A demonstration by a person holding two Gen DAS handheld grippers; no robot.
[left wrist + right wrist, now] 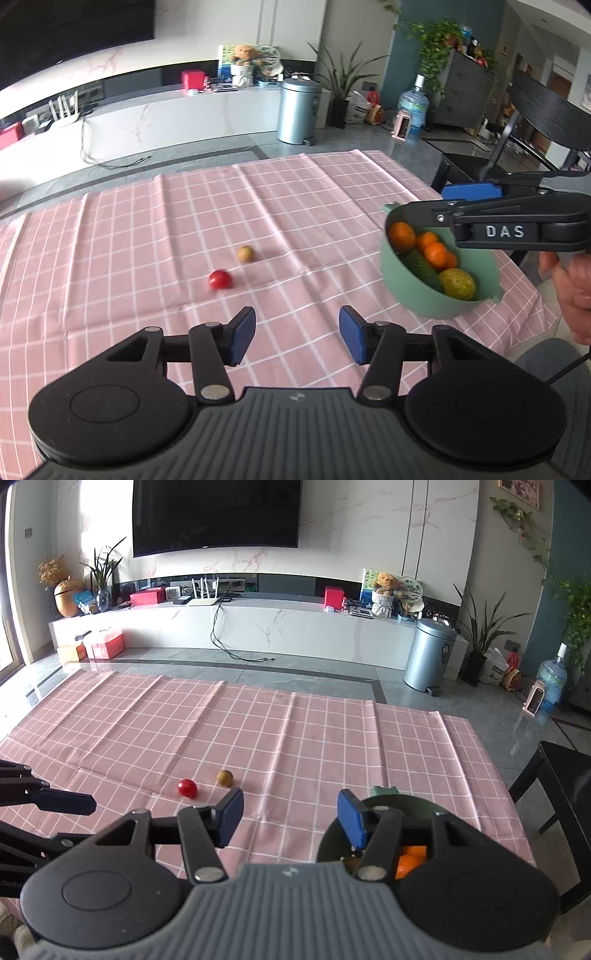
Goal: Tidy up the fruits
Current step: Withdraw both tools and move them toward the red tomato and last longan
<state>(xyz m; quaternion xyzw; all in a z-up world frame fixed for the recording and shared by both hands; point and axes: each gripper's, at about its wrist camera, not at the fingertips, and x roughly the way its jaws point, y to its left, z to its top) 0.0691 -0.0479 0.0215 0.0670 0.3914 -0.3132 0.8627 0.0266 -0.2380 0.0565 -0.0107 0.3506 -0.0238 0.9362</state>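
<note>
1. Left gripper (297, 334): at the bottom centre of the left wrist view. Its blue pads (242, 336) stand well apart with nothing between them, only tablecloth showing in the gap.
2. Right gripper (290, 818): its jaws also stand apart, and the gap shows bare cloth. Its right-hand finger lies over the rim of the green bowl (424, 295). Whether that finger touches the bowl, I cannot tell.
3. In the left wrist view the right gripper enters from the right edge and crosses the top of the bowl. A person's hand (569, 280) grips its handle at the far right.
4. The bowl is at the right of the left wrist view, near the table's right edge, and looks tilted toward the lens. Whether it rests on the cloth or is off it is unclear.
5. Bowl contents: several oranges (402, 236), a dark green cucumber (421, 267) lying slantwise, and a yellow-green round fruit (458, 283) at the lower right of the bowl.
6. Loose on the pink checked tablecloth (147, 240), centre of frame: a red tomato (220, 279) and, just beside it to the upper right, a small brownish round fruit (245, 253). The two are apart, not touching, and well apart from the bowl.
7. Background, upper centre: a grey pedal bin (298, 110) on the floor beyond the table.
</note>
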